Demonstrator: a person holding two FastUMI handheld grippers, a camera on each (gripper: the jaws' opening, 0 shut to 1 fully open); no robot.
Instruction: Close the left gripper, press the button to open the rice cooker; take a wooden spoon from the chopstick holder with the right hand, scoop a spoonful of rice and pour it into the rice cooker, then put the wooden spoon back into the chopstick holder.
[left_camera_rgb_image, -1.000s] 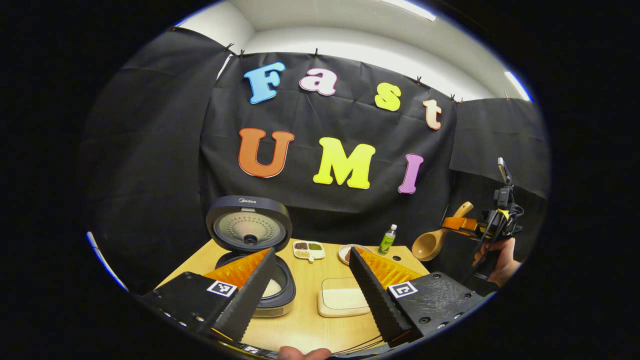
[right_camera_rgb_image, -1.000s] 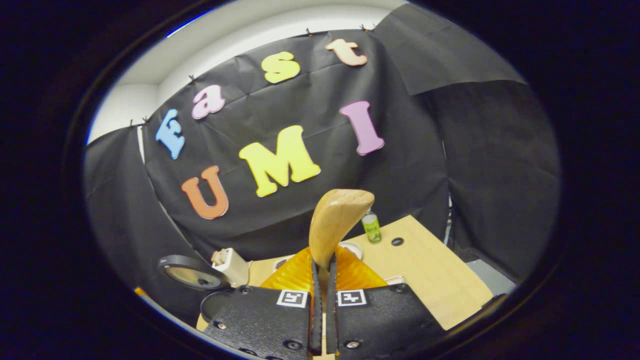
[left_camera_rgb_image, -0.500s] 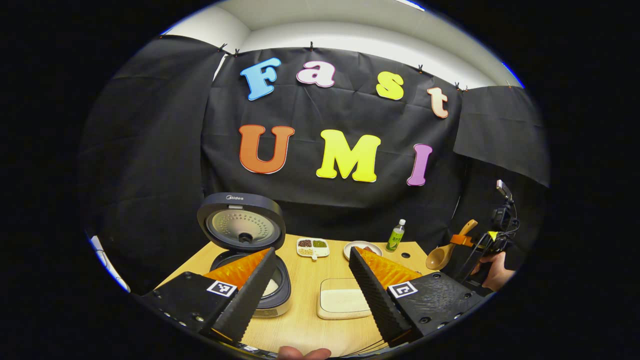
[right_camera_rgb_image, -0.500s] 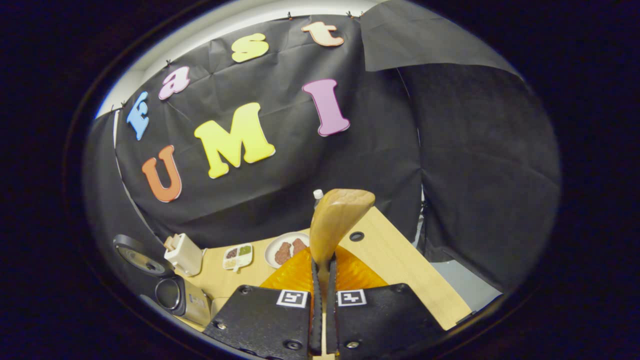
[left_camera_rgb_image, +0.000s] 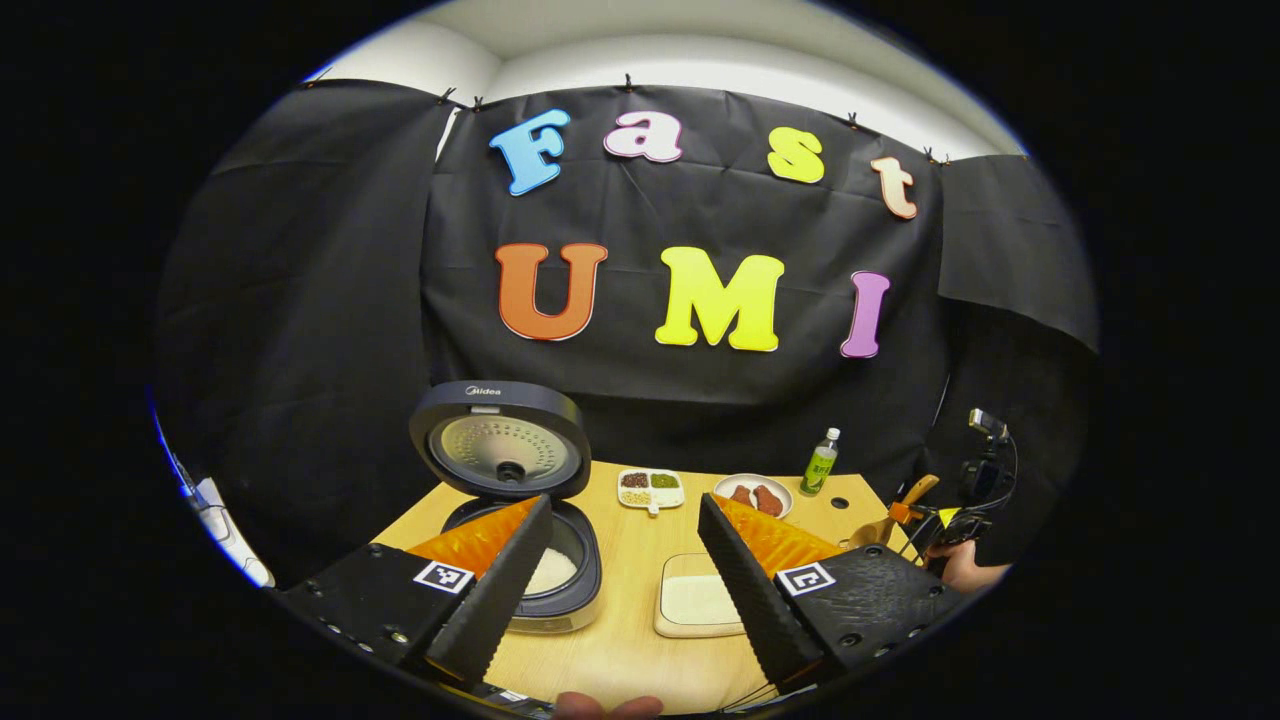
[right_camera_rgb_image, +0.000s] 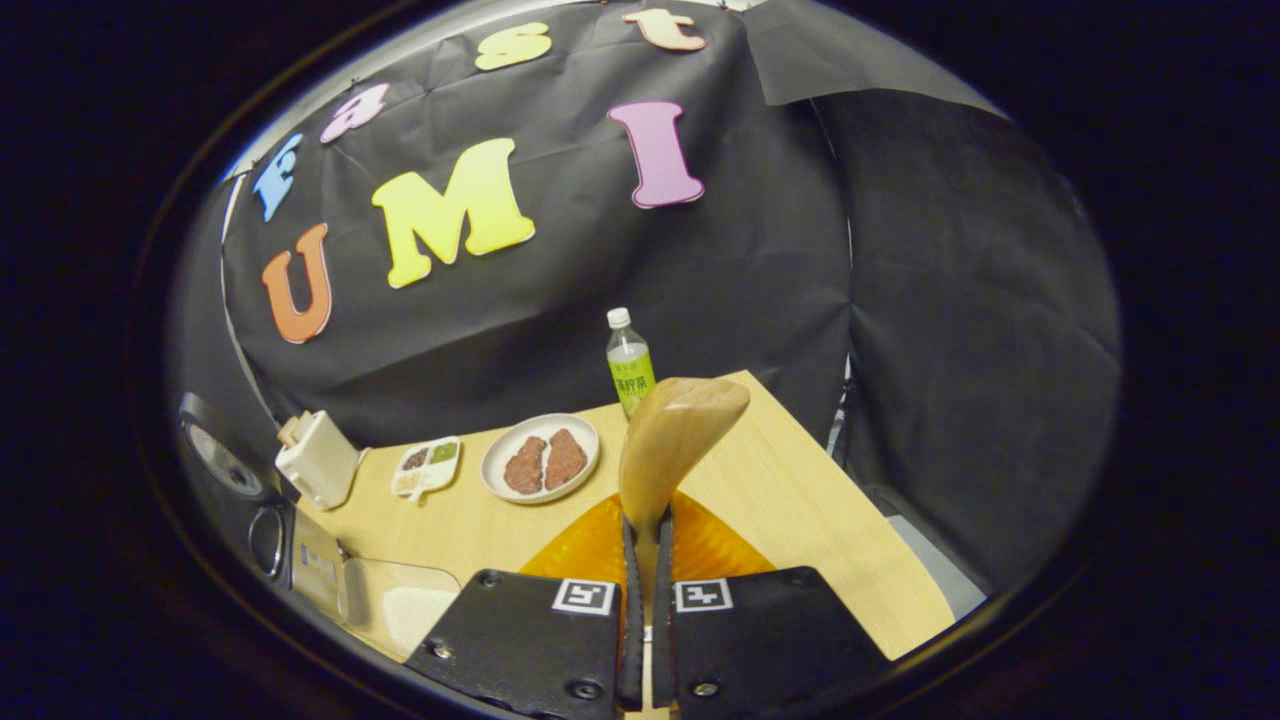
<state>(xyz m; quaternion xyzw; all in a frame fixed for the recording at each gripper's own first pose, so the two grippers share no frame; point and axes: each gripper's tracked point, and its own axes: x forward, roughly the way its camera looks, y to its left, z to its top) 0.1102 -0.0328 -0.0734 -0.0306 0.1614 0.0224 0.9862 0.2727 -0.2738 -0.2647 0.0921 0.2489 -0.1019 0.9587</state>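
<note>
Care is needed as the spoon (right_camera_rgb_image: 672, 440) is carried to its holder: the handle should be kept pinched and the bowl level, judging by the open cooker (left_camera_rgb_image: 520, 520) with rice inside. The holder cannot be told apart. The right gripper (right_camera_rgb_image: 645, 620) has its fingers pressed on the handle, the bowl rising just beyond their tips, right of the plate (right_camera_rgb_image: 540, 458). The left gripper (left_camera_rgb_image: 620, 590) is held with fingers spread above the surface (left_camera_rgb_image: 620, 640), right of the cooker.

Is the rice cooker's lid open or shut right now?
Open. The rice cooker has its lid standing upright, showing the perforated inner plate, with white rice visible in the pot.
</note>
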